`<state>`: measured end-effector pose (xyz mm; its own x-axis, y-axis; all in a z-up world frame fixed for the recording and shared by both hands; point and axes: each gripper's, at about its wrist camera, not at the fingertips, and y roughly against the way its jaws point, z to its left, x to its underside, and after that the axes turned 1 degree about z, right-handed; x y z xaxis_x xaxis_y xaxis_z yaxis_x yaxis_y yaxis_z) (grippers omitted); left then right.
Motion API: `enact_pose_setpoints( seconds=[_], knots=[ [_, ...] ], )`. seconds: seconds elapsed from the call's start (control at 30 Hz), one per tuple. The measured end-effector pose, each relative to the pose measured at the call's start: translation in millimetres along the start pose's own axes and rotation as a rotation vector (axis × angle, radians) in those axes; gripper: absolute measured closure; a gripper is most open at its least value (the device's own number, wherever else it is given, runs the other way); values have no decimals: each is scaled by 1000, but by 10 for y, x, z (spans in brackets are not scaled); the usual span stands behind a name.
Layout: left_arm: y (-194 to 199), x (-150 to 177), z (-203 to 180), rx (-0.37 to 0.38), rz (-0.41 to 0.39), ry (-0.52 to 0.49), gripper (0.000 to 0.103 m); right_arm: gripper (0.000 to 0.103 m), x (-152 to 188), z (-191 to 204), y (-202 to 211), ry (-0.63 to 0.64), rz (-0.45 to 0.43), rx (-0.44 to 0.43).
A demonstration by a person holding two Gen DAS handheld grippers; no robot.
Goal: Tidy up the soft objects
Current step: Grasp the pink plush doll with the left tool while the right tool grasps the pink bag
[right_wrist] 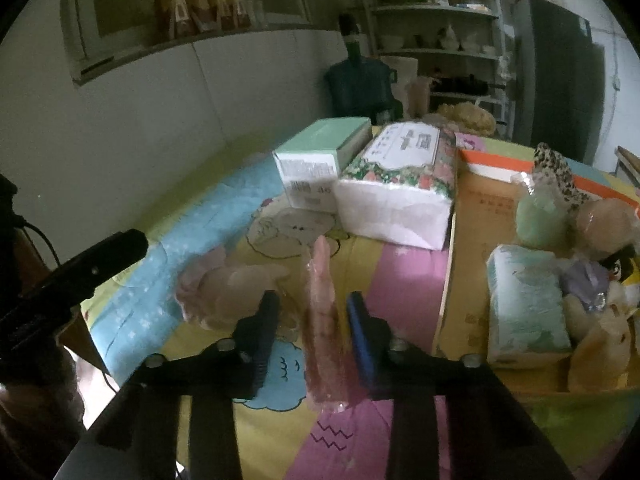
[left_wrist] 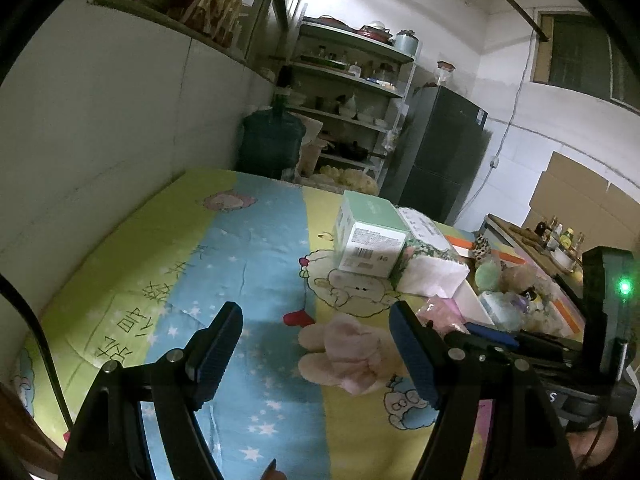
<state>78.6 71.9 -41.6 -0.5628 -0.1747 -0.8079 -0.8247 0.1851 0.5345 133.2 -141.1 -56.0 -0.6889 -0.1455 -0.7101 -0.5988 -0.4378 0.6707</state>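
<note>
A pink plush rabbit [left_wrist: 352, 354] lies on the cartoon bedsheet [left_wrist: 240, 240], just ahead of my left gripper [left_wrist: 316, 344], which is open and empty above it. It also shows in the right wrist view [right_wrist: 228, 284]. My right gripper [right_wrist: 310, 312] stands with its jaws partly open around a pink item in clear wrap [right_wrist: 324, 320]; the fingers do not clearly press it. A shallow cardboard box [right_wrist: 448, 280] at the right holds a tissue pack [right_wrist: 528, 304], a green pouf [right_wrist: 540, 216] and plush toys [right_wrist: 600, 340].
A mint carton [right_wrist: 320, 160] and a floral napkin pack [right_wrist: 400, 184] stand mid-bed. A wall runs along the left. A water jug [left_wrist: 272, 140], shelves [left_wrist: 348, 92] and a fridge [left_wrist: 440, 152] stand beyond the bed's far end.
</note>
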Motion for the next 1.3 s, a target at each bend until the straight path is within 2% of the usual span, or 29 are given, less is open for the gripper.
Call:
enact_pose_setpoints(
  seconds=[0.03, 0.07, 0.3, 0.4, 0.5, 0.63, 0.73, 0.8, 0.9, 1.0, 1.13, 1.23, 1.3],
  knots=[
    [-5, 4, 5, 0, 2, 1, 28, 81, -3, -2, -15, -1, 5, 0],
    [-16, 7, 9, -1, 3, 1, 28, 83, -7, -8, -25, -3, 8, 3],
    [-53, -4, 17, 6, 7, -22, 28, 87, -30, -76, 59, -44, -29, -5],
    [-79, -47, -41, 38, 5, -97, 28, 87, -56, -96, 130, -51, -57, -4],
    [-110, -118, -104, 135, 17, -229, 28, 87, -78, -102, 199, -52, -76, -2],
    [-120, -133, -229, 282, 37, -541, 28, 87, -85, -97, 292, -45, -96, -4],
    [-150, -31, -375, 343, 79, -784, 28, 87, -85, -104, 331, -50, -105, -3],
    [-194, 51, -473, 379, 109, -907, 28, 87, -85, -113, 352, -56, -112, -1],
    [-313, 123, -573, 421, 161, -1001, 28, 87, -73, -126, 391, -64, -119, 5],
    [-443, 171, -609, 408, 188, -1034, 29, 87, -73, -141, 425, -68, -123, 14],
    [-618, 209, -600, 377, 233, -1028, 41, 87, -70, -182, 458, -77, -129, 25],
    [-638, 244, -591, 352, 241, -1035, 51, 87, -61, -223, 456, -86, -129, 24],
    [-616, 266, -597, 332, 231, -1038, 54, 87, -58, -235, 437, -91, -126, 21]
  ],
)
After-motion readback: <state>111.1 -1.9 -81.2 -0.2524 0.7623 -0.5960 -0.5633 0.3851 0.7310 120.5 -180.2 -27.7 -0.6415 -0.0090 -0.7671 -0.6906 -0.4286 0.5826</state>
